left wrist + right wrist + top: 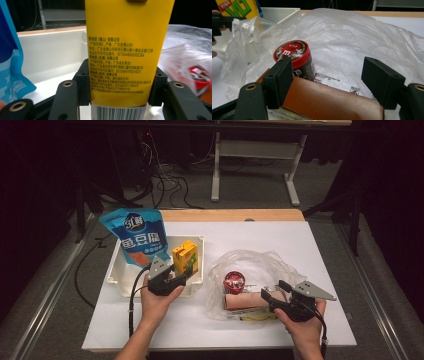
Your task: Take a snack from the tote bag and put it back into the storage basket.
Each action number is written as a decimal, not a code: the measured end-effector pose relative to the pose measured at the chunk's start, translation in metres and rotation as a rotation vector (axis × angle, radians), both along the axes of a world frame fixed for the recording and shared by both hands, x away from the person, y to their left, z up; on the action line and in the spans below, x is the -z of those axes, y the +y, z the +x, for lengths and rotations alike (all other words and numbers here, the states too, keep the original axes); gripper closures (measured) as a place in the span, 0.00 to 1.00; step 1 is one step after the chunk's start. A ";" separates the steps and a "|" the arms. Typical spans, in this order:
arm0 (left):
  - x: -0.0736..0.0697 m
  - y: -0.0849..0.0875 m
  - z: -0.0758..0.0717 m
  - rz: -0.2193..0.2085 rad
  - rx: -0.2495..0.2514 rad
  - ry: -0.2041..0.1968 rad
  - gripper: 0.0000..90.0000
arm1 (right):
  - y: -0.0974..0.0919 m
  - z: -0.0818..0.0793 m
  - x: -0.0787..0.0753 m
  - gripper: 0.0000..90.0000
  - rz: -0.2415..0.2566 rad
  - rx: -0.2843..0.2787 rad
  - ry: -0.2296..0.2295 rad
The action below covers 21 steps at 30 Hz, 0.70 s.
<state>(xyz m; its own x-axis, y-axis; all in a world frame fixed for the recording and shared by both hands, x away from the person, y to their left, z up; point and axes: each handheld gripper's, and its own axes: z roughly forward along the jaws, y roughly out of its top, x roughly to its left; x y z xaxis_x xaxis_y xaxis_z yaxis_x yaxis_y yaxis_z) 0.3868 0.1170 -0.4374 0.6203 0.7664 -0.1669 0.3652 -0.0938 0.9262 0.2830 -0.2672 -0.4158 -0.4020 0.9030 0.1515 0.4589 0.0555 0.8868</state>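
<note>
My left gripper (184,272) (120,85) is shut on a yellow drink carton (186,255) (120,37), pads pressed on its two sides low down. The carton stands upright at the right end of a white tray (117,275) (50,50). Over on the right, my right gripper (274,291) (332,77) is open, jaws just above a brown box (247,301) (329,102) lying on a clear plastic bag (260,262) (352,37). A red-lidded candy can (234,281) (294,57) stands behind the box.
A blue snack pouch (137,235) (10,62) stands in the tray to the left of the carton. Something yellow (257,317) lies under the box's near edge. The white tabletop (250,240) ends at a wooden strip at the back.
</note>
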 end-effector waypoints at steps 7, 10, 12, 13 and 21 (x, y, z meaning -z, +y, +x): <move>0.005 0.002 0.017 0.007 -0.028 0.019 0.56 | 0.001 0.001 0.002 0.30 0.000 0.001 0.006; 0.005 -0.001 0.024 0.020 -0.021 0.026 0.56 | 0.002 0.001 0.003 0.30 0.000 0.002 0.005; 0.004 -0.004 0.028 0.032 -0.018 0.034 0.56 | 0.002 0.002 0.003 0.30 0.001 0.003 0.007; 0.005 -0.005 0.030 0.040 -0.017 0.036 0.56 | 0.002 0.002 0.003 0.30 -0.002 0.004 0.005; 0.011 -0.007 0.049 0.049 -0.047 0.094 0.56 | 0.002 0.002 0.003 0.31 -0.008 0.002 0.001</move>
<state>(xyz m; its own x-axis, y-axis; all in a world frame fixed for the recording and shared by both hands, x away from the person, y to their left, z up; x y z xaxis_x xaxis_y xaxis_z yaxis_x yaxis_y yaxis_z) 0.4356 0.1096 -0.4480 0.5671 0.8028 -0.1841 0.4549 -0.1190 0.8826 0.2852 -0.2651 -0.4191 -0.4000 0.9050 0.1450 0.4597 0.0612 0.8860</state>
